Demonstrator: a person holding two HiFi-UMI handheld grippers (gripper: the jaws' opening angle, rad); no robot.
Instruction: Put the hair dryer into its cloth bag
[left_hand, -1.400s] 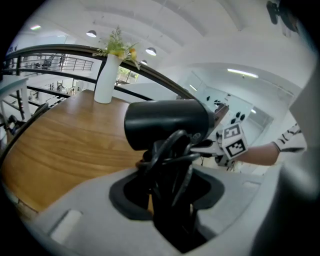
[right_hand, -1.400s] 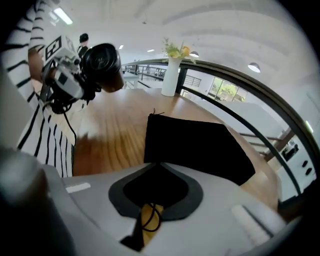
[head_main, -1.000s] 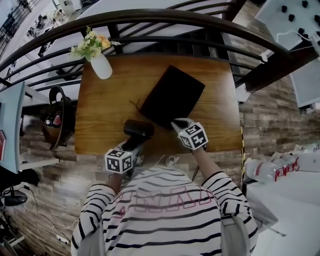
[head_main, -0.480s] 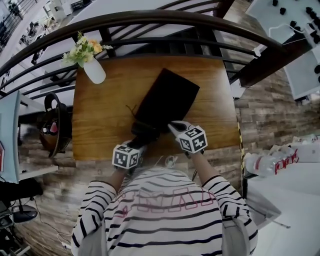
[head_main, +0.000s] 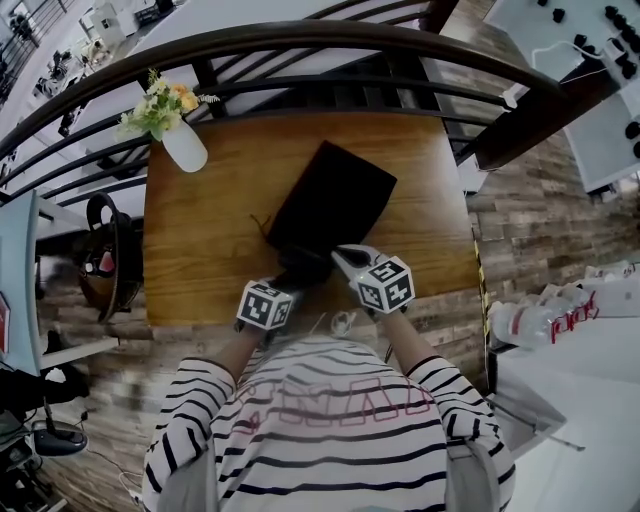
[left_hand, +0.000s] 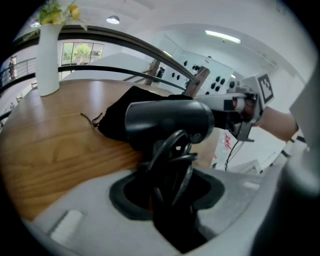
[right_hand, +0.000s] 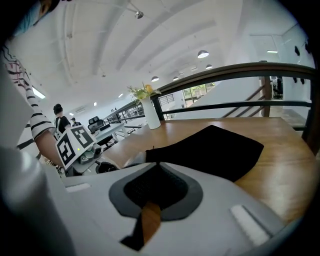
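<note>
Since the earlier frame, the left gripper (left_hand: 172, 172) has brought the black plastic hair dryer (left_hand: 167, 122) to the mouth of the black cloth bag (head_main: 335, 200) at the wooden tabletop's (head_main: 200, 250) near edge. It clamps the handle and coiled cord. The right gripper (right_hand: 151, 167) pinches the limp hem. The dryer is probably rigid and top-heavy, so the handle is the best place to hold it.

Bare tabletop (head_main: 200, 260) left of cloth bag (head_main: 335, 205); vase (head_main: 185, 148) far-left; railing (head_main: 300, 40) behind
</note>
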